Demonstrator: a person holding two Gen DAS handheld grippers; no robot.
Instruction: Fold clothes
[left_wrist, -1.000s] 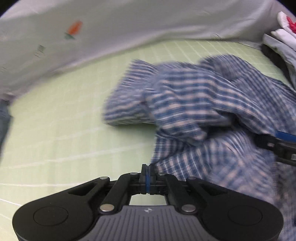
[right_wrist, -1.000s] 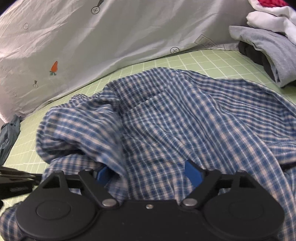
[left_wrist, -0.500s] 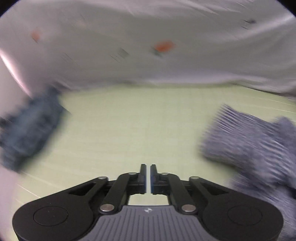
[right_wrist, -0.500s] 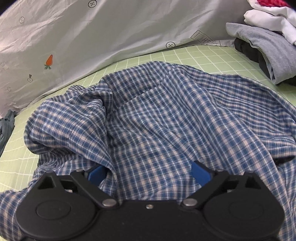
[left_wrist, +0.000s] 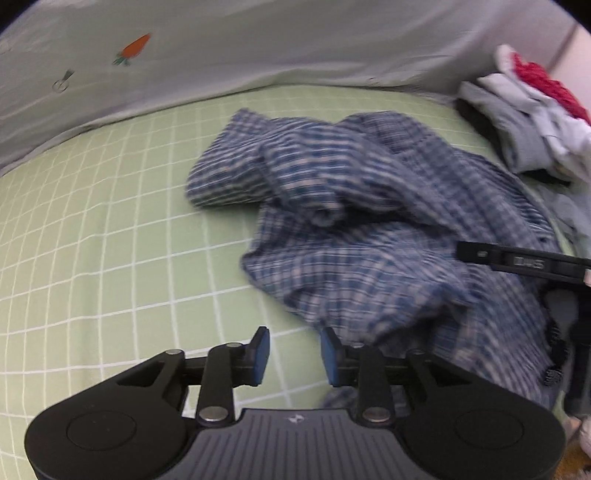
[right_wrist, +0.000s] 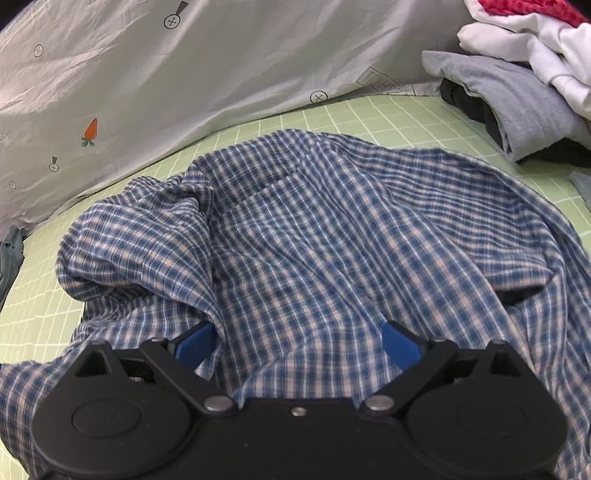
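A blue and white checked shirt (left_wrist: 369, 221) lies crumpled on the green gridded sheet (left_wrist: 92, 258). My left gripper (left_wrist: 294, 345) hovers over the sheet at the shirt's left edge. Its jaws are opening, and only bare sheet shows between the blue pads (left_wrist: 260, 354). In the right wrist view the shirt (right_wrist: 314, 240) fills the middle. My right gripper (right_wrist: 299, 339) stands wide open low over it, with loose fabric bunched between the fingers and the pads not pressing. A black part of the right gripper (left_wrist: 517, 262) shows at the right edge of the left wrist view.
A grey cloth printed with carrots (right_wrist: 184, 74) rises along the back of the sheet. A pile of grey, white and red clothes (right_wrist: 517, 92) sits at the back right. A dark garment (right_wrist: 9, 258) lies at the far left edge.
My left gripper was shut on the shirt's edge, let go, swung left over bare sheet and came back beside the shirt with jaws parting. The right gripper has hardly moved.
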